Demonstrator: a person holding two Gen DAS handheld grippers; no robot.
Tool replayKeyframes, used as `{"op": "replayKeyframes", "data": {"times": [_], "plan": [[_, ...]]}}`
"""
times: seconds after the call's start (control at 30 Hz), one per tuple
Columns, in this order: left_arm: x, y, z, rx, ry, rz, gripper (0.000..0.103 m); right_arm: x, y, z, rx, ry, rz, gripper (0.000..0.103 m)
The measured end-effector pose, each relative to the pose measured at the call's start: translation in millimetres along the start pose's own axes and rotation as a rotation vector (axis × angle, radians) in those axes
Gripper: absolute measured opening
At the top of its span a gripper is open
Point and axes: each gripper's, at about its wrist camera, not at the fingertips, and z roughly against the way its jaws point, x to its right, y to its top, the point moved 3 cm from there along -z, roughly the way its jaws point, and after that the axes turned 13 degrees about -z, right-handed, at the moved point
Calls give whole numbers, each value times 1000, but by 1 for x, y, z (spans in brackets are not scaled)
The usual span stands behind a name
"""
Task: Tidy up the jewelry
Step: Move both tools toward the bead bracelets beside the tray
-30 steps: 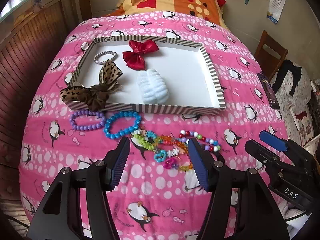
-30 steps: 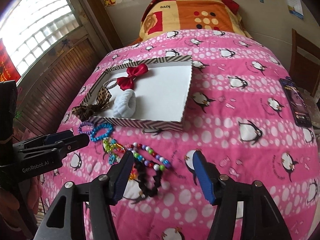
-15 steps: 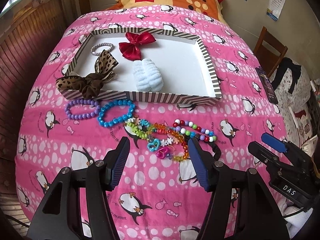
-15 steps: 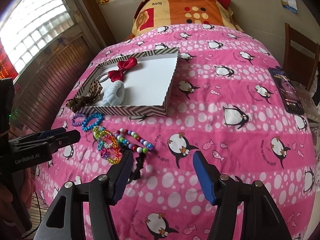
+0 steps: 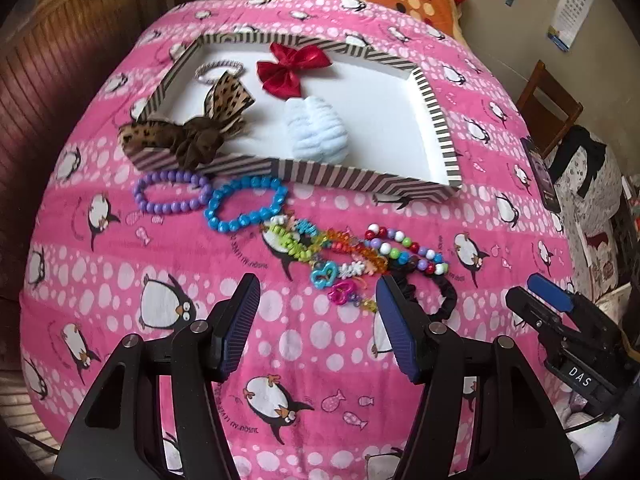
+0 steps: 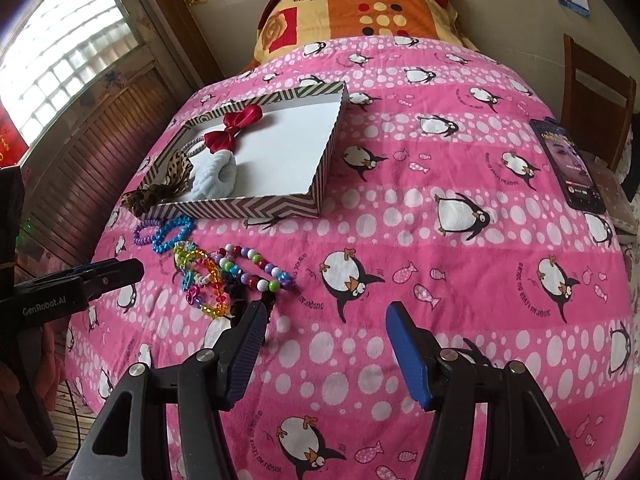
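Observation:
A striped shallow box (image 5: 434, 100) (image 6: 240, 206) lies on the pink penguin blanket and holds a red bow (image 5: 294, 66), a leopard bow (image 5: 200, 128), a pale blue scrunchie (image 5: 318, 134) and a silver band (image 5: 218, 69). In front of the box lie a purple bead bracelet (image 5: 172, 194), a blue bead bracelet (image 5: 246, 208), a rainbow charm bracelet (image 5: 332, 256), a mixed bead bracelet (image 5: 408, 248) and a black scrunchie (image 5: 436, 294). My left gripper (image 5: 316, 294) is open and empty, just short of the charm bracelet. My right gripper (image 6: 324, 320) is open and empty, to the right of the bracelets (image 6: 212, 272).
A phone (image 6: 568, 164) lies at the bed's right edge beside a wooden chair (image 6: 600, 92). An orange patterned pillow (image 6: 360, 12) is at the head of the bed. Wood panelling and a window (image 6: 60, 60) run along the left.
Both grippers have drawn back toward the foot of the bed and stayed open. The right gripper's view has swung right, so the bracelets sit further left in it.

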Motion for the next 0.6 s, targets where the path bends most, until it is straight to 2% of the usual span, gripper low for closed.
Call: {"op": "replayKeyframes", "data": {"times": [0.13, 0.5, 0.6], "plan": [[-11, -4, -4, -19, -29, 46, 60, -3, -4, -6, -22, 5, 6, 60], [-39, -11, -12, -47, 17, 81, 60, -30, -9, -32, -51, 47, 62, 59], [-49, -12, -15, -55, 28, 96, 60, -36, -5, -36, -43, 55, 83, 55]]}}
